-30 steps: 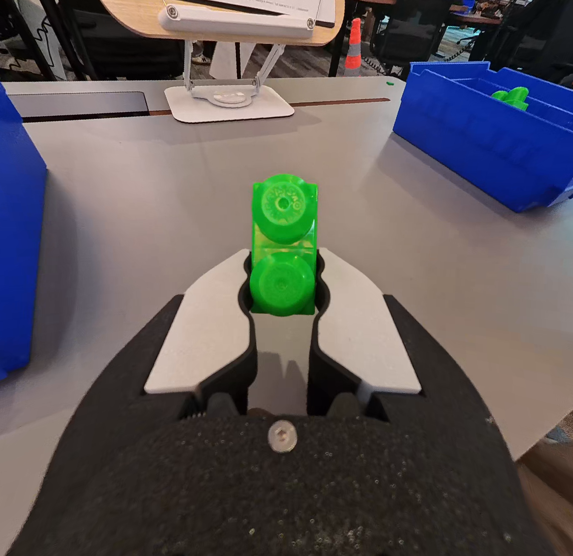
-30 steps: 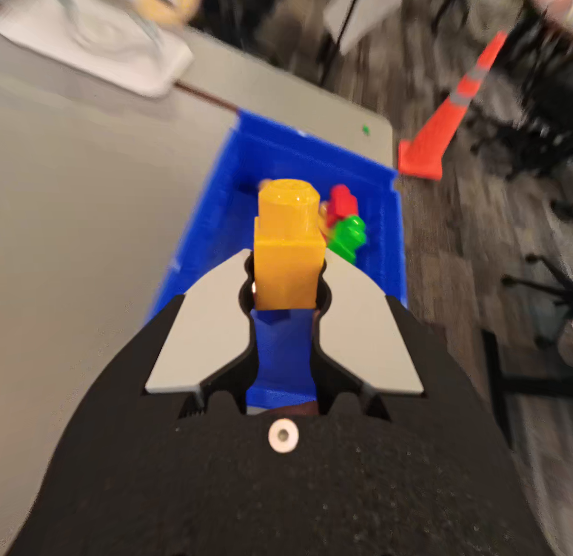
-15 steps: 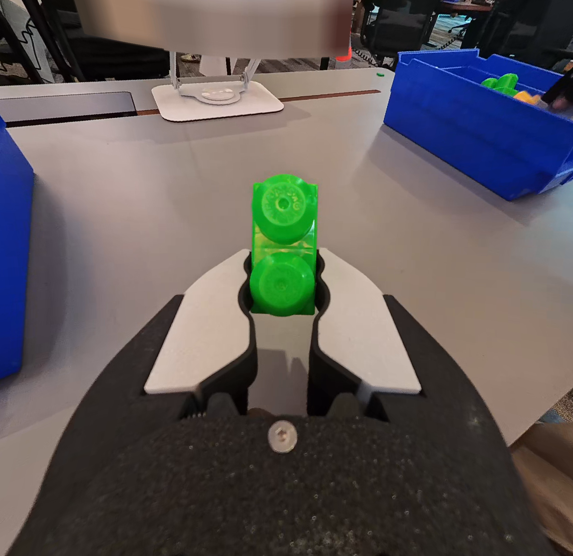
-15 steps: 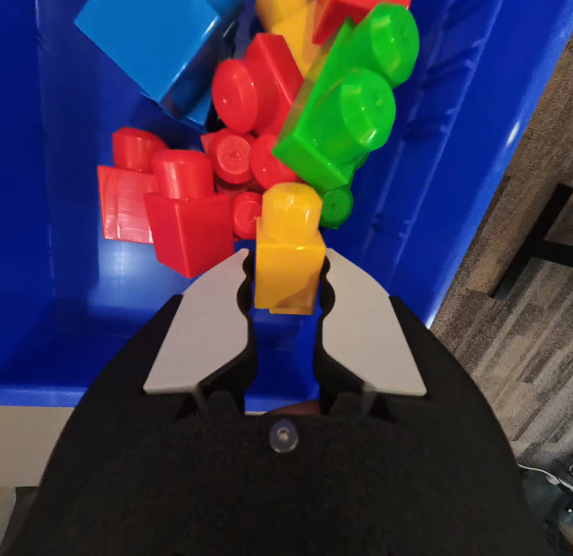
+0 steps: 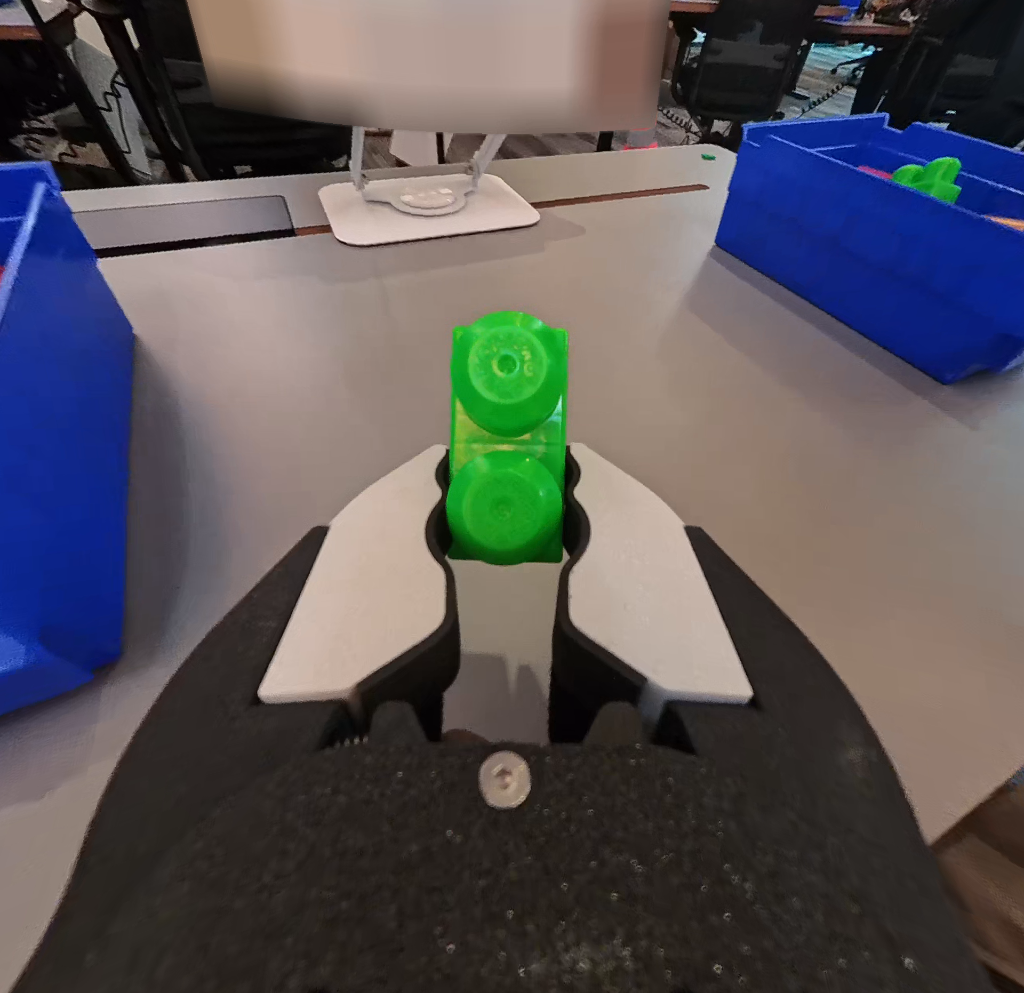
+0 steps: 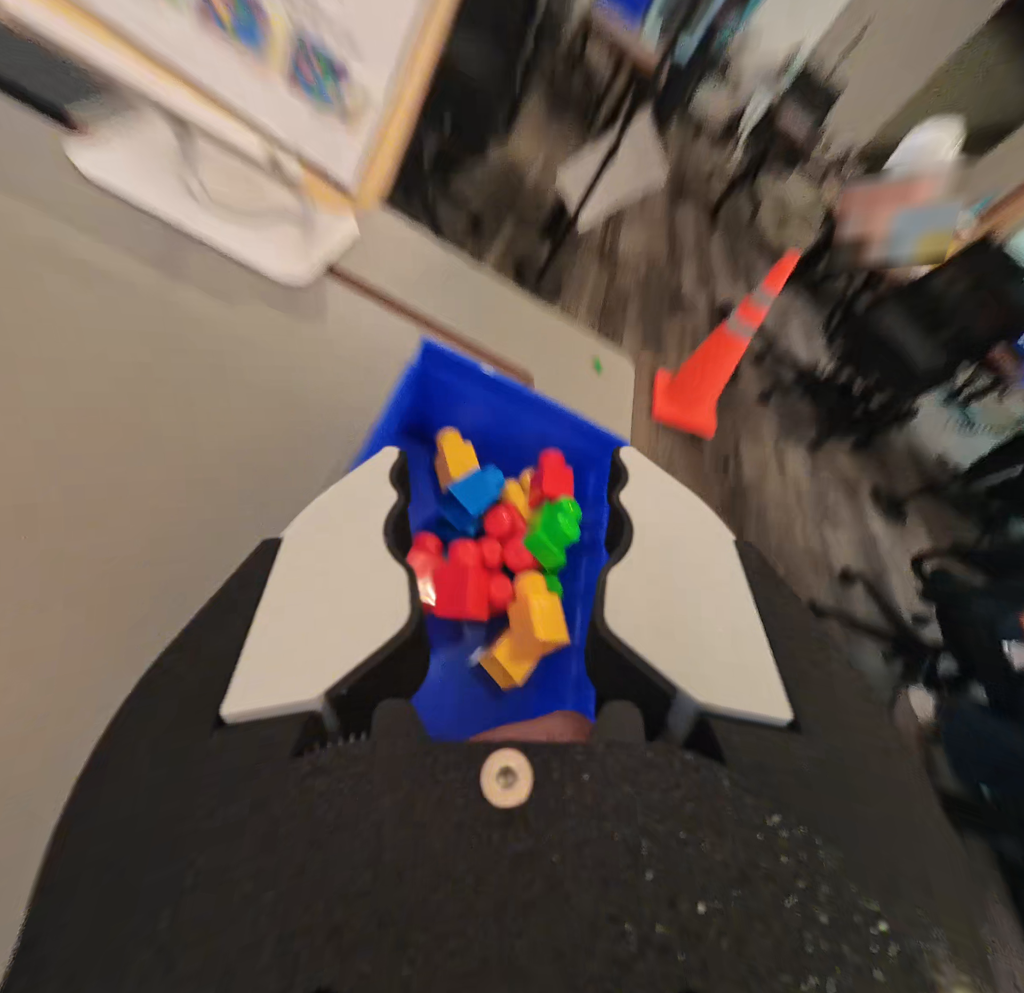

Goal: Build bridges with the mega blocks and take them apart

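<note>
In the left wrist view my left gripper (image 5: 505, 501) is shut on a green two-stud block (image 5: 507, 440). It holds the block above the grey table (image 5: 277, 390), and the far stud sticks out past the fingertips. In the right wrist view my right gripper (image 6: 507, 501) is open and holds nothing. It hangs above a blue bin (image 6: 487, 401) that holds several red, yellow, blue and green blocks. A yellow block (image 6: 526, 634) lies at the near end of that pile. This view is blurred by motion.
The blue bin (image 5: 875, 246) stands at the table's right edge with a green block (image 5: 931, 177) in it. Another blue bin (image 5: 50, 440) stands at the left. A white stand base (image 5: 426, 207) sits at the back. An orange cone (image 6: 720, 351) stands on the floor. Spacing between my two grippers at the tips: around 45 centimeters.
My right gripper carried the yellow block into the bin, opened and let it go. It has since pulled up and back from the pile. My left gripper still holds the green block.
</note>
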{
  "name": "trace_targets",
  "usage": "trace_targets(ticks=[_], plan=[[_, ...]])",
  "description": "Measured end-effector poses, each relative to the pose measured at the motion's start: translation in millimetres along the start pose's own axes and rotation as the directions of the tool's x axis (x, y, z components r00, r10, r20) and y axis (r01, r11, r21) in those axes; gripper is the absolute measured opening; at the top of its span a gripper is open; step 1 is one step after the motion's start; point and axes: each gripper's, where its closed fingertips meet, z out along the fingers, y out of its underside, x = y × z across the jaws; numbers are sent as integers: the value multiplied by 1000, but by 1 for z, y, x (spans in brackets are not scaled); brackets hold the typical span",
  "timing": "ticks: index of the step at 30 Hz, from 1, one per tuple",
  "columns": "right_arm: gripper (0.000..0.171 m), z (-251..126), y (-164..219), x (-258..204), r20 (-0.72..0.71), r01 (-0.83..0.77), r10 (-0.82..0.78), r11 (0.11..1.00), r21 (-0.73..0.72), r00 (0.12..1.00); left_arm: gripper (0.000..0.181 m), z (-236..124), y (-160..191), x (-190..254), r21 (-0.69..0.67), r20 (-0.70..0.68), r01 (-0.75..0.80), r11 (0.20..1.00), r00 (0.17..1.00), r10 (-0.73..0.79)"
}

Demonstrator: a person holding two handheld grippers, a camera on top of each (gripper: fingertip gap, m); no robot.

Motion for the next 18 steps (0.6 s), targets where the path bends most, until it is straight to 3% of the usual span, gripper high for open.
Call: trace_targets(ticks=[3, 7, 13, 18], plan=[[67, -34, -20, -60, -8, -62, 65, 972, 228, 998, 36, 0, -4, -9, 5, 36, -12, 1000, 999, 12], [69, -44, 0, -136, -40, -159, 186, 918, 363, 982, 36, 2, -4, -14, 3, 62, -8, 1000, 998, 7], [71, -29, 49, -225, 82, -328, 318, 910, 253, 945, 36, 2, 1, -16, 2, 107, -2, 1000, 994, 2], [71, -24, 59, -238, 118, -352, 334, 915, 197, 935, 36, 2, 3, -12, -3, 96, 0, 1000, 995, 0]])
